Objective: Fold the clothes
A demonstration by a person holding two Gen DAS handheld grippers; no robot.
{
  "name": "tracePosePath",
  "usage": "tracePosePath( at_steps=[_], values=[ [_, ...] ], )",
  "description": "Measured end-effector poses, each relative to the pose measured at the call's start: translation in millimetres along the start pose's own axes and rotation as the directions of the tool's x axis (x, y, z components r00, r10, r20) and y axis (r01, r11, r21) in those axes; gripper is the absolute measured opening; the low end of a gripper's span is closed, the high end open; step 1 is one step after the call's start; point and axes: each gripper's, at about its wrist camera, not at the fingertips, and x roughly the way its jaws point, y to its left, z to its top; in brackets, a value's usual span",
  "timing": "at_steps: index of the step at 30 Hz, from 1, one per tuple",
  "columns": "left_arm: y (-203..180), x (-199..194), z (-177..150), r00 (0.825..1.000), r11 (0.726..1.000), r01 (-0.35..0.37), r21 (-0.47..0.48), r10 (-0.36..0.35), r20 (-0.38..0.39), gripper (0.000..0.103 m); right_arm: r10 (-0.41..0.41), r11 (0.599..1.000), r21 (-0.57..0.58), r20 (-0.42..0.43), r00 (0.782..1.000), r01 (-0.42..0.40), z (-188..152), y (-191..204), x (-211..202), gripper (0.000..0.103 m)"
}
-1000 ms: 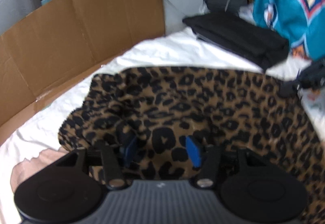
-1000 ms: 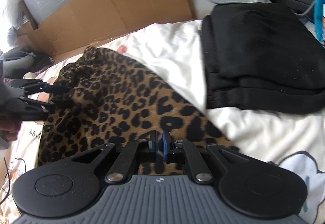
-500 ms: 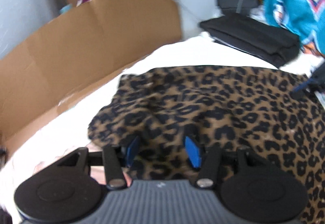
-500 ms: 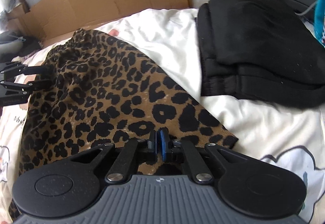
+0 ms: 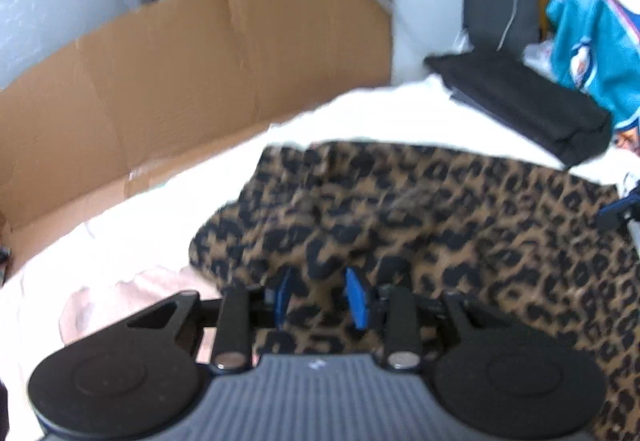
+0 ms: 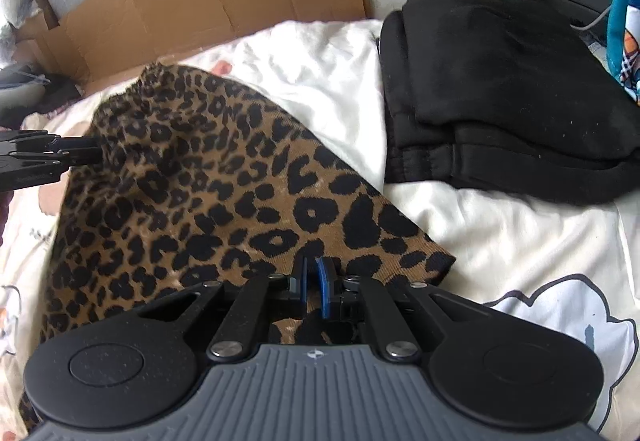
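A leopard-print garment lies spread on the white bed sheet; it also shows in the right wrist view. My left gripper has its blue pads apart with a bunched fold of the garment's left edge between them. My right gripper is shut on the garment's near right corner. The left gripper shows from the side at the left of the right wrist view, at the garment's edge.
A folded black garment lies on the sheet at the right, also in the left wrist view. Flattened cardboard stands along the bed's far side. A teal printed garment hangs at the far right.
Both grippers have drawn the garment apart, so it lies flatter and more stretched. The left gripper has moved left and its jaws have narrowed a little on the fold.
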Motion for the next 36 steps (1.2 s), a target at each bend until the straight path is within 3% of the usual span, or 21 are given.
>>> tracePosePath(
  at_steps=[9, 15, 19, 23, 27, 36],
  values=[
    [-34.9, 24.8, 20.0, 0.997, 0.997, 0.073, 0.034, -0.074, 0.022, 0.034, 0.035, 0.999, -0.020, 0.030, 0.999, -0.034, 5.9, 11.3, -2.6, 0.011],
    [-52.3, 60.5, 14.1, 0.998, 0.994, 0.046, 0.101, -0.040, -0.056, 0.034, 0.042, 0.999, -0.023, 0.027, 0.999, -0.041, 6.5, 12.3, 3.3, 0.012],
    [-54.7, 71.4, 6.6, 0.999, 0.991, 0.034, 0.127, -0.028, -0.044, 0.034, 0.025, 0.999, -0.044, 0.025, 0.999, -0.024, 6.0, 11.7, 8.7, 0.034],
    [-50.1, 59.2, 7.4, 0.999, 0.993, 0.031, 0.118, -0.025, -0.048, 0.034, -0.004, 0.997, -0.078, 0.019, 1.000, 0.005, 2.5, 5.4, 11.6, 0.034],
    [-45.5, 41.5, 3.9, 0.998, 0.992, 0.041, 0.116, -0.035, -0.050, 0.046, -0.031, 0.997, -0.077, 0.022, 0.999, 0.033, -0.7, -7.6, 6.2, 0.034],
    [-66.8, 1.5, -28.2, 0.993, 0.965, 0.072, 0.254, -0.045, -0.109, 0.049, -0.065, 0.996, -0.067, 0.011, 0.998, 0.065, -6.9, -16.4, -5.4, 0.035]
  ],
)
